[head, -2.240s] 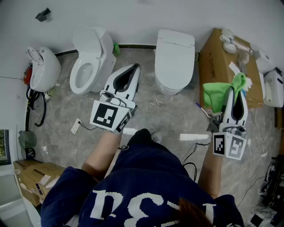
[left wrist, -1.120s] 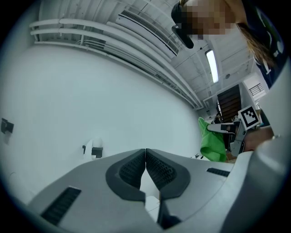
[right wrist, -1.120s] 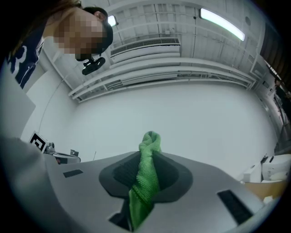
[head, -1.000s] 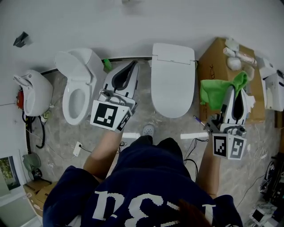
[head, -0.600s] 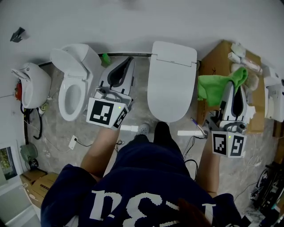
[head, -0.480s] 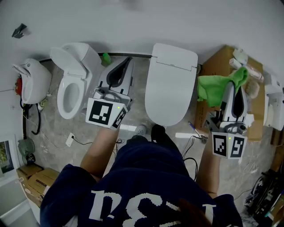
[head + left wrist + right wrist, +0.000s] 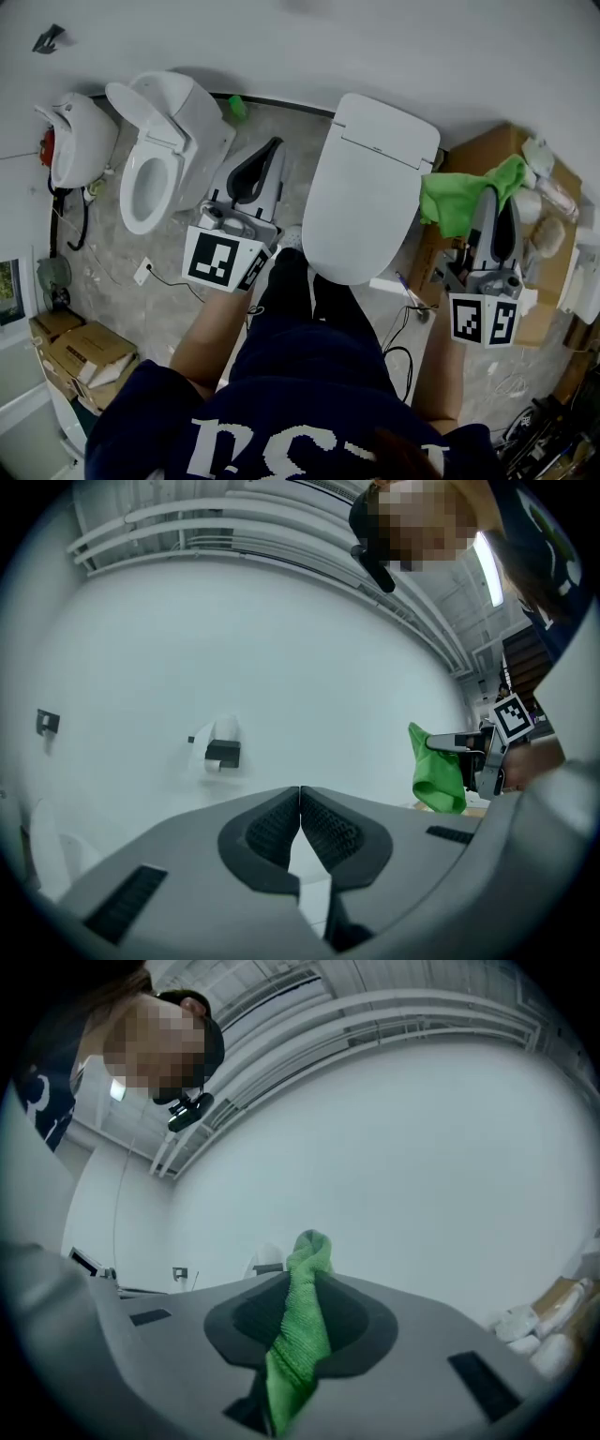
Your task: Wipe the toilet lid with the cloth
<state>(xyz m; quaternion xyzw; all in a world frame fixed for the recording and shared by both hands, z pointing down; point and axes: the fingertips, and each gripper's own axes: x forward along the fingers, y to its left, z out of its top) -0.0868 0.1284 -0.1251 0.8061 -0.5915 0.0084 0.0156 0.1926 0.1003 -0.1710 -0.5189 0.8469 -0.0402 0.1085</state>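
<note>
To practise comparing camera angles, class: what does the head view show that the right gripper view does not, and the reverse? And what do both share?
Only the head view shows the closed toilet lid, the open toilet to its left and the floor. Only the right gripper view shows the ceiling pipes and the head-mounted camera on the person. Both show the green cloth clamped in the right gripper, and the white wall.
</note>
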